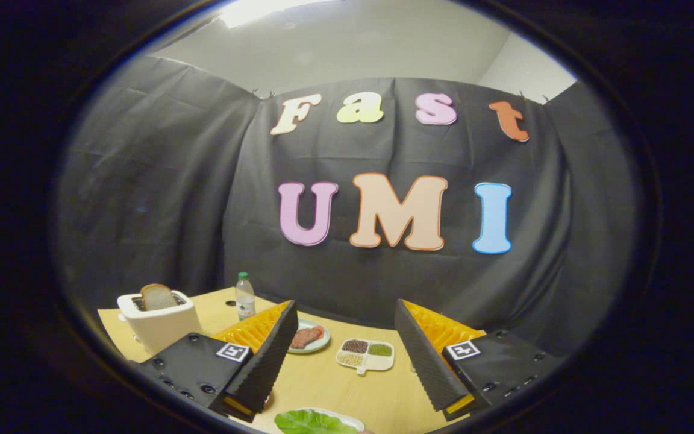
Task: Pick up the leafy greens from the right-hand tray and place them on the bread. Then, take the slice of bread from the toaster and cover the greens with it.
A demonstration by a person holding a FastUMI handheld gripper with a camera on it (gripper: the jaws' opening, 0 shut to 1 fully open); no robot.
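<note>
The claw (347, 367) was held wide apart and empty above the desk (323, 386). The leafy greens (311, 423) lay at bottom centre, ungrasped; a descent onto them was judged next. Bread (157, 296) stood in the toaster (157, 325), lower left.

A small plate (309, 337) with meat sits on the counter (323, 386). A white dish (365, 354) of beans is just beside the plate. A bottle (244, 296) stands behind the plate.

Bread slice (157, 296) in toaster (158, 325), left of bottle (244, 296) and sectioned dish (365, 354).
</note>
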